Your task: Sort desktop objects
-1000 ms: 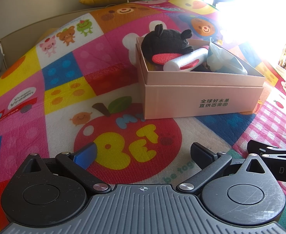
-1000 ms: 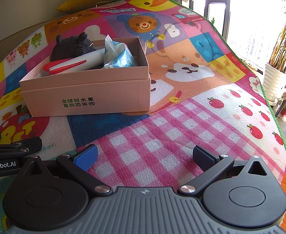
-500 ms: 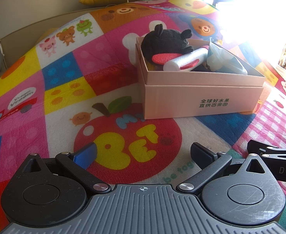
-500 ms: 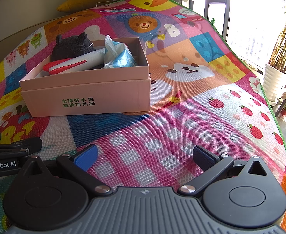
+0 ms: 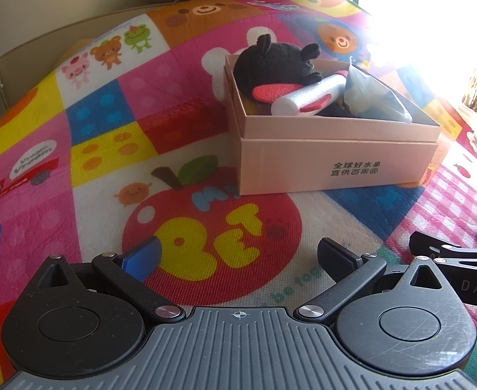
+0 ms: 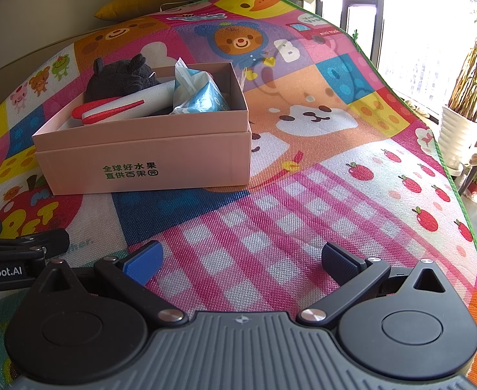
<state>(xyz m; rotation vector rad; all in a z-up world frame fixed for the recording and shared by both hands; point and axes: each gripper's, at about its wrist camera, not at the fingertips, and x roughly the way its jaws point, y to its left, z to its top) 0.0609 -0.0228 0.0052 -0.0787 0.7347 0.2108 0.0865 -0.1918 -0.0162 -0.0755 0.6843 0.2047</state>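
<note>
Seemingly done, both the left tongs (image 5: 238,253) and right tongs (image 6: 241,256) sit wide and empty on the mat (image 6: 303,195), the filled pink box (image 6: 147,159) ahead, between them, its long side facing them.

Blown-out window (image 5: 439,9) glare, fisheye-warped edges

Nothing shows any change across the second of frames. The left gripper (image 5: 238,253) and right gripper (image 6: 241,256) sit just where they did, jaws spread equally wide and empty, low over the play mat (image 6: 303,195). Ahead of them, the pink box (image 6: 147,159) and its contents lie unmoved.
</note>
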